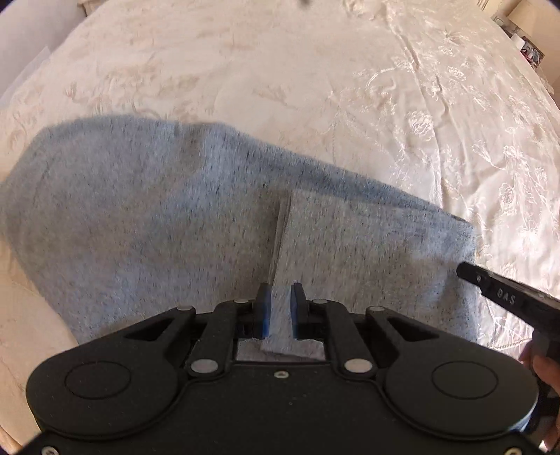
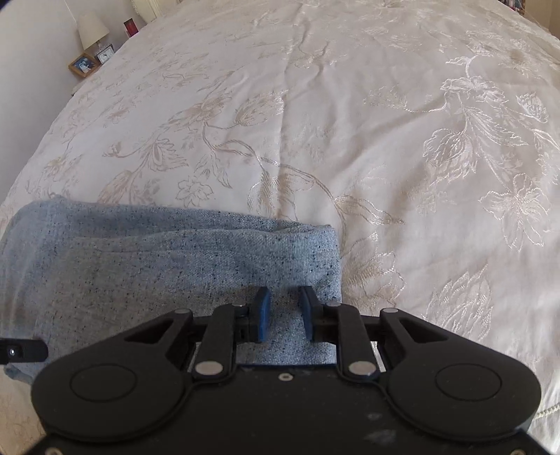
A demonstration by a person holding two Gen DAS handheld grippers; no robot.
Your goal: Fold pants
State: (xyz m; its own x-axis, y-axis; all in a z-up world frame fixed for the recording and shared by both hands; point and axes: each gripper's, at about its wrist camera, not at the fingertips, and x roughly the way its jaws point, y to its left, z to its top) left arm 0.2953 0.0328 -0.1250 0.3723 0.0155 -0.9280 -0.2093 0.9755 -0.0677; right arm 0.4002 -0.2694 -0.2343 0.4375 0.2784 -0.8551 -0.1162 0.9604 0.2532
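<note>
The pants (image 1: 168,217), a speckled blue-grey knit, lie on a cream bedspread (image 1: 315,77) embroidered with pale flowers. In the left wrist view they fill the lower middle, running from about 9 o'clock across to 3 o'clock, with a rounded fold along the far edge; the picture is smeared, so finer detail cannot be read. A narrow doubled edge of the cloth rises from the fabric toward 6 o'clock and passes between the blue pads of the left gripper (image 1: 281,308). Those 2 pads stand a little apart with the strip of fabric between them, pinching it loosely.

In the right wrist view the pants (image 2: 168,266) lie at 8 o'clock, folded into layers, their right-hand edge ending near the middle of the frame. The right gripper (image 2: 284,313) sits over that corner with cloth running between its 2 pads (image 2: 263,315); the gap is narrow, and whether the pads actually press the fabric cannot be told.

The right gripper's black finger shows at 3 o'clock in the left view, touching the cloth edge. A lamp (image 2: 91,29) and a framed photo (image 2: 83,64) stand at 10 o'clock beside the bed.
</note>
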